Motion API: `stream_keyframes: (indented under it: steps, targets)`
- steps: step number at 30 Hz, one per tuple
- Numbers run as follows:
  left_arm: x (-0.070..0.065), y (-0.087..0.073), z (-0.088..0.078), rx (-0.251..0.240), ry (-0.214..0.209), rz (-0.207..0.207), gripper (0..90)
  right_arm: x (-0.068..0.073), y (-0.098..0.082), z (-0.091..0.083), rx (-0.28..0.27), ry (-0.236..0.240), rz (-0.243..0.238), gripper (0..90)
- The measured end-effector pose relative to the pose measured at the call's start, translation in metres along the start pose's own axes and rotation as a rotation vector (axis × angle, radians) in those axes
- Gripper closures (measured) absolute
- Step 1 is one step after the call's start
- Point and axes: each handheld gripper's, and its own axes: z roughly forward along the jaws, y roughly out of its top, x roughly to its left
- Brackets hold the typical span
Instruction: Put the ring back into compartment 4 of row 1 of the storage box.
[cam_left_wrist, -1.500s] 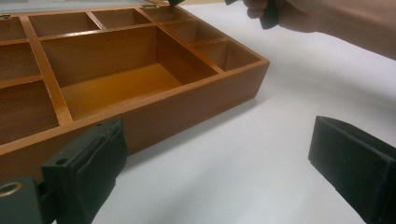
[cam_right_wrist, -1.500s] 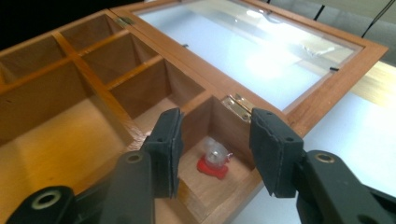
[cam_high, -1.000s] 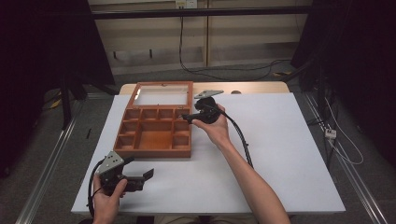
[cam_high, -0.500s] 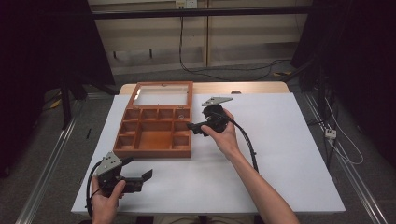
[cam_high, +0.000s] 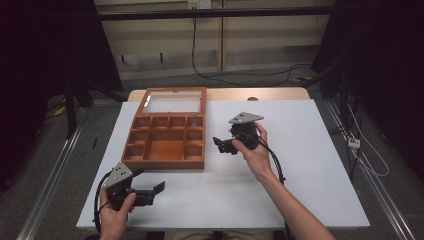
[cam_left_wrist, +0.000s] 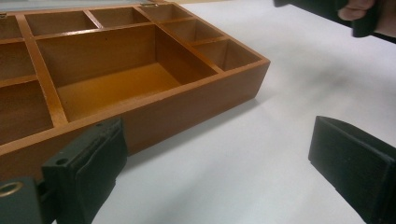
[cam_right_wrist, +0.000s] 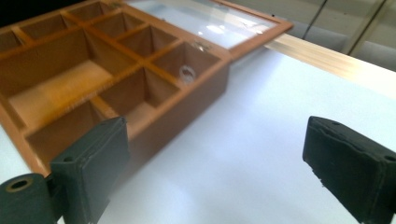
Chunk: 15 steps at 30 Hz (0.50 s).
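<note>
I see the wooden compartment box (cam_high: 167, 142) lying open on the white table (cam_high: 300, 190), left of centre, its glass lid (cam_high: 172, 104) folded back flat on the far side. A small clear ring (cam_right_wrist: 187, 73) sits in the far right compartment in the right gripper view. My right gripper (cam_high: 220, 145) hangs just right of the box's right wall, apart from it, jaws pointing left toward the box; they have just been opening and now stand wide with nothing between them. My right hand (cam_high: 252, 145) wraps the gripper body from the right, forearm coming in diagonally from the near edge. My left gripper (cam_high: 159, 188) rests low near the table's near left corner, just near of the box's near wall and not touching it, jaws wide apart and empty, pointing right. My left hand (cam_high: 116, 207) grips it from below at the near edge. In the left gripper view the box's near right corner sits just beyond the left jaw. The right half of the table is bare white surface, with open room right of and near to the box; a strip of wooden tabletop (cam_high: 260, 94) shows along the far edge.
</note>
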Motion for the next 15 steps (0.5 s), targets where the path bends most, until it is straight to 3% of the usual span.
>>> stream_keyframes:
  steps: [7, 15]
  targets:
    - [0.0, 0.0, 0.001, 0.003, 0.003, -0.005, 4.3, 0.001, -0.01, -0.024, -0.043, -0.026, 0.013, 7.1]
    - [0.0, 0.0, 0.0, -0.001, 0.01, -0.003, 4.3, 0.003, -0.038, -0.049, -0.04, -0.06, 0.012, 6.5]
